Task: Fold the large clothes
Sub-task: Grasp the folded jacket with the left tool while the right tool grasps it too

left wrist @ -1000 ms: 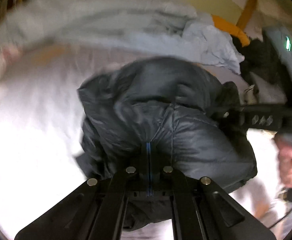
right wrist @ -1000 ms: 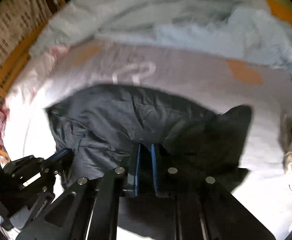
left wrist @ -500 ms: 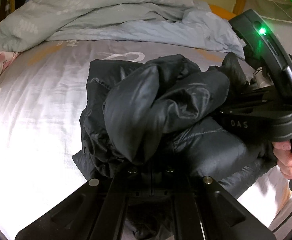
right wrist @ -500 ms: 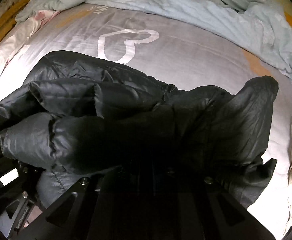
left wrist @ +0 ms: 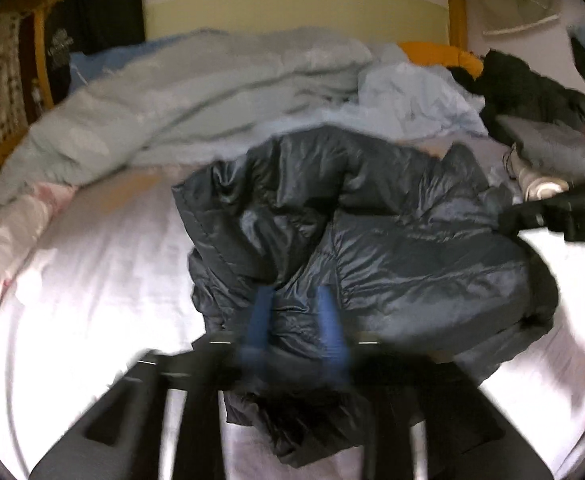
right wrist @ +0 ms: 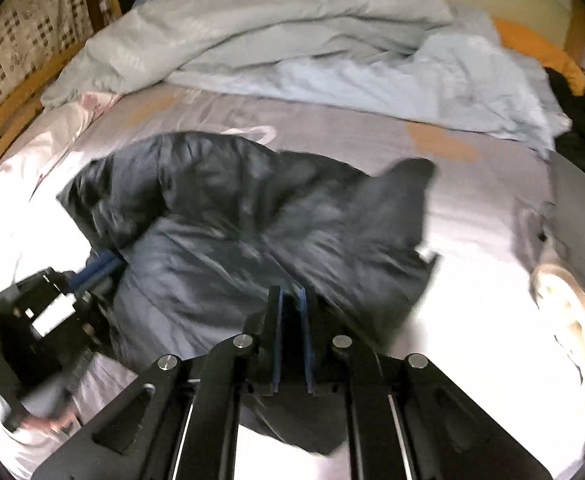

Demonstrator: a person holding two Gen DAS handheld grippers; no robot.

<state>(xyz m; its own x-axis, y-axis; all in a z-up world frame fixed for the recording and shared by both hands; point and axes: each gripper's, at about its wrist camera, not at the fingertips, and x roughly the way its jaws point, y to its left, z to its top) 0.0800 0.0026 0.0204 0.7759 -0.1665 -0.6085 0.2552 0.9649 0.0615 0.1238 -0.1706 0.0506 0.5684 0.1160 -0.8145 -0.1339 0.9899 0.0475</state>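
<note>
A dark grey puffer jacket [left wrist: 372, 240] lies bunched on the white bed sheet [left wrist: 92, 280]; it also shows in the right wrist view [right wrist: 252, 232]. My left gripper [left wrist: 294, 316] has its blue pads apart, open, with the jacket's near edge bulging between them; the frame is blurred. My right gripper [right wrist: 291, 312] is shut on a fold of the jacket's near edge. The left gripper shows at the left of the right wrist view [right wrist: 100, 266], at the jacket's side.
A pale blue duvet [left wrist: 212, 92] is heaped at the back of the bed. Dark clothes [left wrist: 532, 92] and an orange pillow [left wrist: 440, 54] lie at the back right. A wooden bed frame [right wrist: 12, 120] runs along the left. A beige item [right wrist: 564, 300] lies at the right.
The jacket was lifted in a bundle half a second ago and now lies lower and spread on the bed. My left gripper's pads have parted. Both grippers pulled back.
</note>
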